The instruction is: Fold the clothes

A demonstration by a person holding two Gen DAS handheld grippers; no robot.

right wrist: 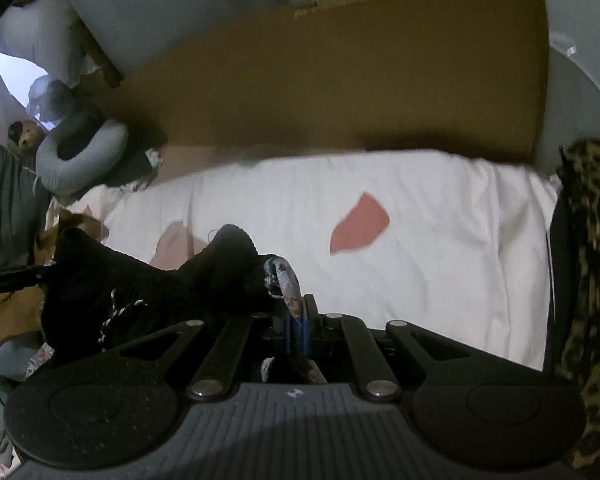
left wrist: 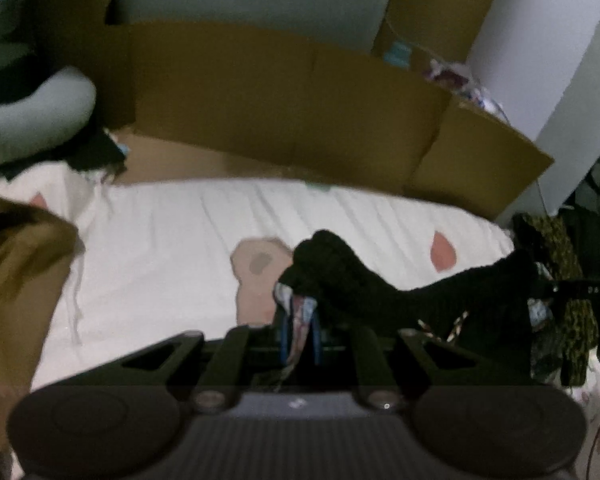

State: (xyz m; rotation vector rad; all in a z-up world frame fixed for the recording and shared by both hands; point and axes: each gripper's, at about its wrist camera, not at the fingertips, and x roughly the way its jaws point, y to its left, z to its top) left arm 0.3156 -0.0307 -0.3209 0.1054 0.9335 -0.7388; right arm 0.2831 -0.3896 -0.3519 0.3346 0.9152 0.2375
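Both tools clamp black garment above white bed | cardboard behind | leopard cloth right

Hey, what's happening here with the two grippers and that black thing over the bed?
A person is folding clothes with two handheld grippers. The left gripper and the right gripper each have their jaws shut on an edge of one black garment, which hangs between them above the white bed sheet. Cardboard boxes stand behind.
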